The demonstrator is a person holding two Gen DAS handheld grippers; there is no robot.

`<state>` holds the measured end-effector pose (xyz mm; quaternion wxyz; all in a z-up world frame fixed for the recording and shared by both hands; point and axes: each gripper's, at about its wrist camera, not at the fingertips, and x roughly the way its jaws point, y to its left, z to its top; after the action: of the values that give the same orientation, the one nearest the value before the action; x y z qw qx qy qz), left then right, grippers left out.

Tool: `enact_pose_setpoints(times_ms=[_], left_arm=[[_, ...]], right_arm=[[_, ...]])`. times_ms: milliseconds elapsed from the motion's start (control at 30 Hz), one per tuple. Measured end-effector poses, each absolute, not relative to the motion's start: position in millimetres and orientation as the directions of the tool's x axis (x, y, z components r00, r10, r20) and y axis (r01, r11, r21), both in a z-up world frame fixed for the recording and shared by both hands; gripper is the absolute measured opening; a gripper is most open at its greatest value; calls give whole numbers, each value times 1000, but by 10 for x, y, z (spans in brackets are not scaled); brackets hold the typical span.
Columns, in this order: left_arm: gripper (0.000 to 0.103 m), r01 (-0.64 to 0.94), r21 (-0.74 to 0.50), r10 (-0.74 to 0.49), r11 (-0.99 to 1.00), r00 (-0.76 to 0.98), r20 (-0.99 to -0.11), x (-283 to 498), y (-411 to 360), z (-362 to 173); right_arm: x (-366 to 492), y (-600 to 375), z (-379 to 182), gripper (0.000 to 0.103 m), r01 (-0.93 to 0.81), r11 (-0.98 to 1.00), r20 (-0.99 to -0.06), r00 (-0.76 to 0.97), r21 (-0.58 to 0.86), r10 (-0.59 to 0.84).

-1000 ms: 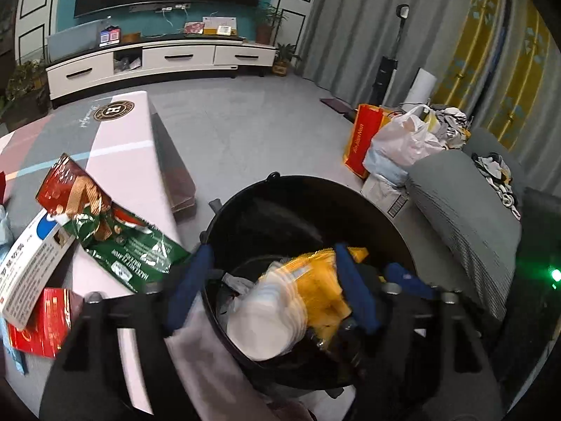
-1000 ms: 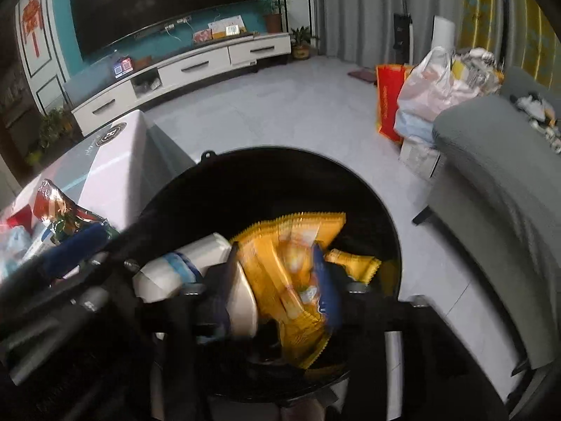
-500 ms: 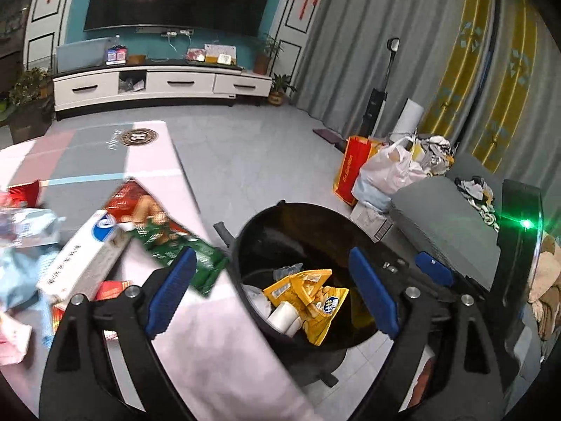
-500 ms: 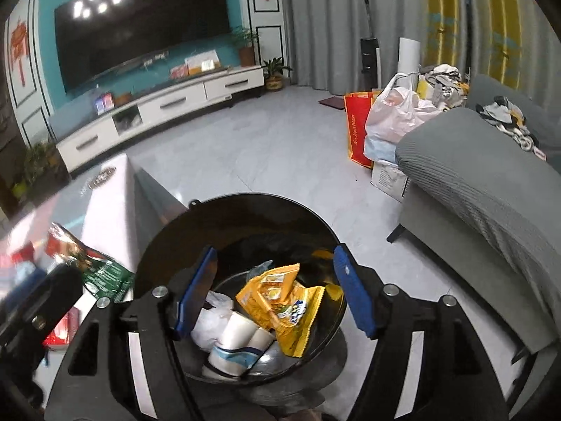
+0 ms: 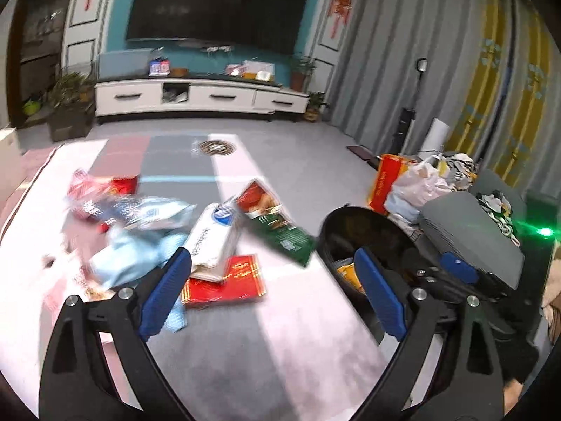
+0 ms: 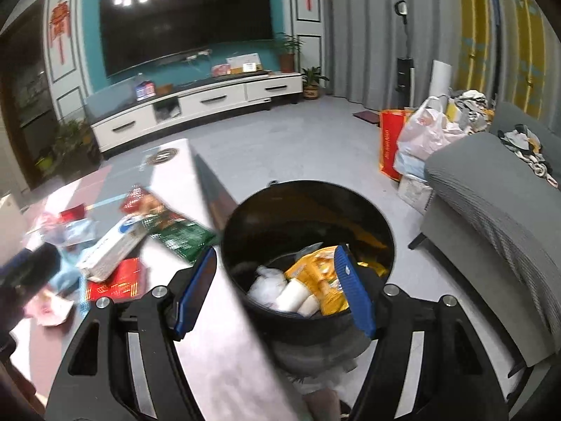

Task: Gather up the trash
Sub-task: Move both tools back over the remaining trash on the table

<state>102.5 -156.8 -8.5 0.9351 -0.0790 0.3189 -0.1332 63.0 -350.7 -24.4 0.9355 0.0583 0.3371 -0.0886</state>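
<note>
A black round bin (image 6: 305, 186) stands off the table's right edge, holding a yellow snack packet (image 6: 315, 273) and white paper cups (image 6: 292, 293). My right gripper (image 6: 276, 256) hangs open above its near rim with nothing between the pads. My left gripper (image 5: 271, 259) is over the pink-and-grey table (image 5: 280, 351), its jaws opening and empty. Ahead of it lie a white box (image 5: 210, 242), a red packet (image 5: 228, 284), a green packet (image 5: 280, 235) and a light blue bag (image 5: 129, 256). The bin (image 5: 350, 210) shows at right there.
A grey sofa (image 6: 491, 189) runs along the right. A red bag (image 6: 389, 140) and a plastic bag (image 6: 424, 129) sit on the floor behind the bin. A white TV cabinet (image 6: 196, 105) lines the far wall, across bare grey floor.
Both grippers opened and let the yellow packet and cup drop into the bin, then rose away. The left one swung left over the table's litter.
</note>
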Motion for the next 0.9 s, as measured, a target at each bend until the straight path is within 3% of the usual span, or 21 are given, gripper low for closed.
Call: enact_pose_setpoints(times_ms=[900], left_arm=[[98,-5,-325,-196,946,789,-582,636,30,-208]], right_arm=[[561,-2021,-165,74,-66,994,-654,749,81,103]])
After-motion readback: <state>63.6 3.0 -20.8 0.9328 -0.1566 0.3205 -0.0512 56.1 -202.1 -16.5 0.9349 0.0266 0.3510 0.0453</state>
